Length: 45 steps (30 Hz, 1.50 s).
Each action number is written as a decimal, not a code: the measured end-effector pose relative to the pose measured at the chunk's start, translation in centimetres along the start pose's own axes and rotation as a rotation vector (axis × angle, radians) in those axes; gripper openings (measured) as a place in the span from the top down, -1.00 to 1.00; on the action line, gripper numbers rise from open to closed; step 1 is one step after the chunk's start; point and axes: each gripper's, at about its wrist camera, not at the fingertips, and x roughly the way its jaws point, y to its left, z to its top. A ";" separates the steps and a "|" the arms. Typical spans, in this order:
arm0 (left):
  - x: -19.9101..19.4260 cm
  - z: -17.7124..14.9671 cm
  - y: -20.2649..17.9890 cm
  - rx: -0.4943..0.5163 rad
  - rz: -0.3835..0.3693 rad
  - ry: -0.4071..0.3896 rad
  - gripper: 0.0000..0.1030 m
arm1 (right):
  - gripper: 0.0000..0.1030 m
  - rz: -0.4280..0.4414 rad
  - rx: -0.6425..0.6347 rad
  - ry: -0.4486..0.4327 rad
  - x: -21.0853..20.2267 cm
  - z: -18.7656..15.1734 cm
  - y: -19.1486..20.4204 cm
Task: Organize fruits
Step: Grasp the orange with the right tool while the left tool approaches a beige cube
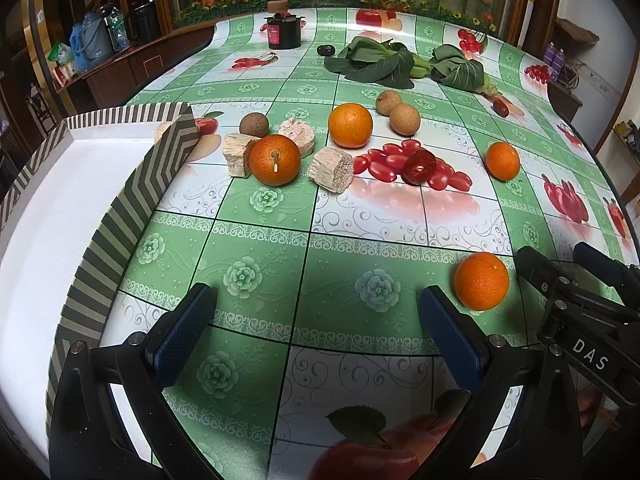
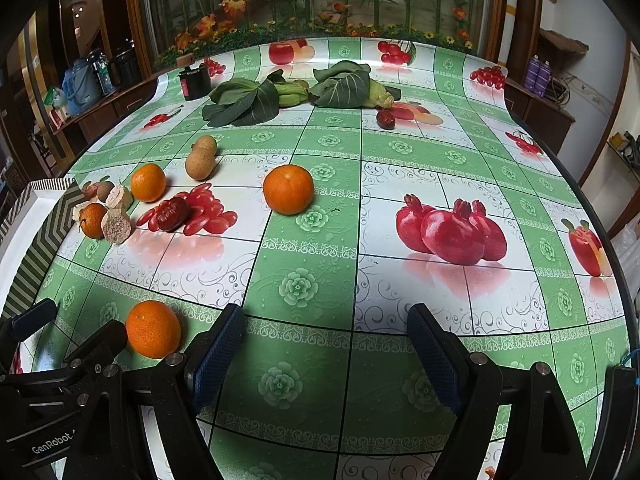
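Several oranges lie on the fruit-print tablecloth. The nearest orange point(image 1: 481, 280) point(image 2: 153, 328) sits between my two grippers. Another orange point(image 1: 274, 159) lies among pale cut stalk pieces point(image 1: 332, 169), one orange point(image 1: 350, 125) is behind them, and a small one point(image 1: 502, 161) point(image 2: 288, 189) lies to the right. Two brown longans point(image 1: 404, 119) point(image 2: 201, 160) and a dark red jujube point(image 1: 419, 166) point(image 2: 173, 213) lie mid-table. My left gripper point(image 1: 316, 334) is open and empty. My right gripper point(image 2: 326, 354) is open and empty.
A white tray with a striped rim point(image 1: 132, 204) point(image 2: 38, 248) stands at the left. Leafy greens point(image 1: 374, 64) point(image 2: 244, 102), a dark jar point(image 1: 283, 28) and another jujube point(image 2: 385, 118) lie at the back. The table edge curves on the right.
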 end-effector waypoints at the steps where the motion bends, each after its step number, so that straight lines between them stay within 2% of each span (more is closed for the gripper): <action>1: 0.0 0.0 0.0 0.000 0.000 0.000 -1.00 | -0.61 0.000 0.000 0.000 0.0 0.0 0.0; 10: 0.0 0.0 0.0 0.001 0.000 0.000 -1.00 | -0.81 0.015 -0.015 0.010 0.3 0.0 0.3; 17: -0.2 -0.2 0.1 0.019 -0.011 0.005 -1.00 | -0.82 0.019 -0.015 0.009 0.4 0.2 0.5; 18: -0.3 -0.2 0.0 0.042 -0.027 0.017 -1.00 | -0.79 0.022 -0.018 0.008 0.3 0.1 0.4; 20: -0.3 -0.1 0.0 0.065 -0.043 0.046 -1.00 | -0.56 0.025 -0.027 0.010 0.1 0.1 0.3; 21: -0.6 -0.3 0.2 0.065 -0.054 0.055 -1.00 | -0.31 0.041 -0.029 0.015 -0.4 -0.1 0.1; 22: -0.9 -0.4 0.4 0.058 -0.066 0.052 -0.99 | -0.26 0.057 -0.025 0.021 -0.8 -0.2 -0.1; 25: -2.7 -1.1 0.9 0.039 -0.100 0.025 -0.99 | -0.26 0.097 0.013 0.011 -2.3 -0.7 -1.1; 29: -5.9 -1.7 1.8 0.063 -0.098 -0.056 -0.99 | -0.26 0.104 0.010 -0.025 -4.5 -1.2 -1.4; 32: -7.5 -2.2 2.7 0.083 -0.090 -0.093 -0.99 | -0.25 0.143 0.003 -0.048 -5.9 -1.5 -1.6; 35: -8.2 -2.6 3.5 0.085 -0.073 -0.102 -0.99 | -0.25 0.177 0.026 -0.075 -6.7 -1.5 -2.1; 39: -8.5 -3.0 4.9 0.053 -0.077 -0.105 -0.99 | -0.25 0.264 0.048 -0.086 -6.7 -1.2 -2.4; 45: -8.4 -3.4 5.9 0.026 -0.128 -0.073 -0.99 | -0.22 0.324 -0.021 -0.072 -6.5 -1.1 -0.7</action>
